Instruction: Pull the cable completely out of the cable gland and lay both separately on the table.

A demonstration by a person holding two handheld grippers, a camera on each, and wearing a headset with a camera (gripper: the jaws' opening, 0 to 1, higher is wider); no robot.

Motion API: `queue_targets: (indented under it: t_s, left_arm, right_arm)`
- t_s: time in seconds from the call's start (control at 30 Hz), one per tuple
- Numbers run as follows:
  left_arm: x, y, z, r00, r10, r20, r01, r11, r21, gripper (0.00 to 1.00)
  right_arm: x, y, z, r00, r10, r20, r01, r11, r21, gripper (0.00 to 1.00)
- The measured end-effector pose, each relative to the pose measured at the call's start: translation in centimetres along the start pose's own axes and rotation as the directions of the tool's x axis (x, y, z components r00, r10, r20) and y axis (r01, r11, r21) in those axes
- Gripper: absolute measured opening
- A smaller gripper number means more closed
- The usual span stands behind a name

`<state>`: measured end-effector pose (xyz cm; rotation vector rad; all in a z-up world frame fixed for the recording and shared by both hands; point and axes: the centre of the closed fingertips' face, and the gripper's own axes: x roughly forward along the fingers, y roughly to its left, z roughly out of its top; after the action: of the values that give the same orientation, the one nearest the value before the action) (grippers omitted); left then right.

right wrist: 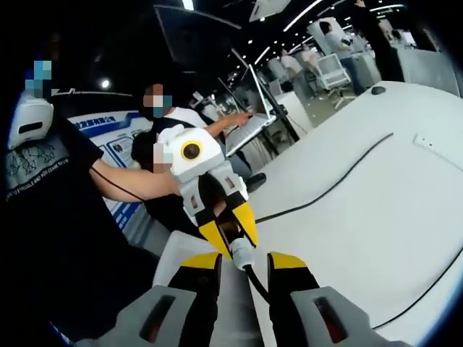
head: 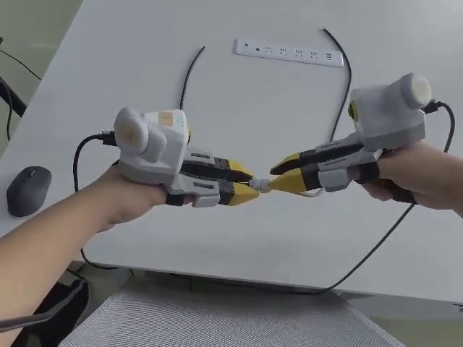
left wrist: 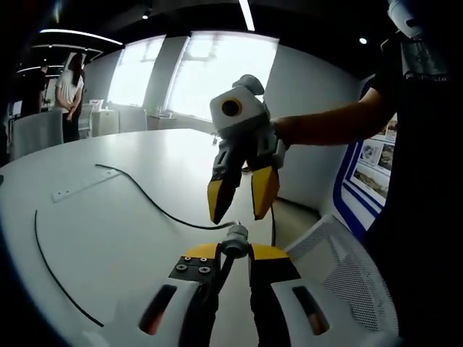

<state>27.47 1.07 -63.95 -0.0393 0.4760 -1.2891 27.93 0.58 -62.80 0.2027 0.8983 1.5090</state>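
Two hand-held grippers meet tip to tip in the air above the near edge of a white table (head: 239,108). The left gripper (head: 253,186) is clamped on a small grey cable gland (head: 264,186). The right gripper (head: 278,176) has its jaws apart, one on each side of the thin black cable (right wrist: 253,278) leaving the gland. The cable appears still threaded in the gland, so the pull is not yet done. Next, the right jaws likely need to close on the cable near the gland and draw straight away.
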Motion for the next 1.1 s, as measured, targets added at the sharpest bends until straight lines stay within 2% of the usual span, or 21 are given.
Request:
queue_targets:
  t_s: [0.13, 0.2, 0.3, 0.5, 0.6, 0.7, 0.9, 0.93, 1.1]
  left_arm:
    - [0.0, 0.1, 0.4, 1.0000, -0.002, 0.008, 0.002, 1.000, 0.017, 0.14]
    - [0.0, 0.1, 0.5, 0.9999, -0.010, 0.004, 0.010, 1.000, 0.028, 0.14]
    - [0.1, 0.0, 0.7, 0.9999, -0.017, -0.001, 0.017, 0.999, 0.046, 0.14]
    - [0.2, -0.2, 1.1, 0.9995, -0.031, 0.004, 0.031, 0.998, 0.060, 0.14]
    - [0.3, -0.3, 1.2, 0.9994, -0.035, 0.001, 0.035, 0.997, 0.063, 0.14]
    - [0.4, -0.4, 1.2, 0.9993, -0.036, 0.002, 0.036, 0.997, 0.065, 0.14]
    - [0.5, -0.5, 1.1, 0.9992, -0.041, -0.002, 0.041, 0.997, 0.071, 0.14]
    - [0.5, -0.5, 1.1, 0.9991, -0.042, -0.003, 0.042, 0.997, 0.070, 0.14]
    - [0.5, -0.5, 1.3, 0.9991, -0.043, 0.005, 0.043, 0.997, 0.062, 0.14]
  right_arm:
    - [0.0, 0.2, 0.2, 0.9990, 0.037, 0.023, -0.039, 0.997, 0.063, 0.21]
    - [0.0, -0.1, 0.2, 0.9987, 0.042, 0.027, -0.044, 0.997, 0.065, 0.20]
    - [0.3, 0.1, 0.2, 0.9955, 0.089, 0.034, -0.092, 0.990, 0.108, 0.20]
    - [0.5, -0.3, -0.2, 0.9914, 0.129, 0.020, -0.131, 0.979, 0.157, 0.18]
    - [0.6, 0.1, -0.4, 0.9859, 0.167, 0.018, -0.167, 0.969, 0.180, 0.17]
    - [0.8, 0.6, -1.0, 0.9796, 0.201, -0.009, -0.195, 0.961, 0.197, 0.14]
    - [0.9, 0.8, -0.7, 0.9759, 0.218, 0.016, -0.216, 0.950, 0.224, 0.11]
    - [0.8, 1.0, -0.7, 0.9723, 0.233, 0.022, -0.232, 0.945, 0.231, 0.09]
    - [0.6, 1.1, -0.6, 0.9721, 0.233, 0.026, -0.233, 0.945, 0.232, 0.08]
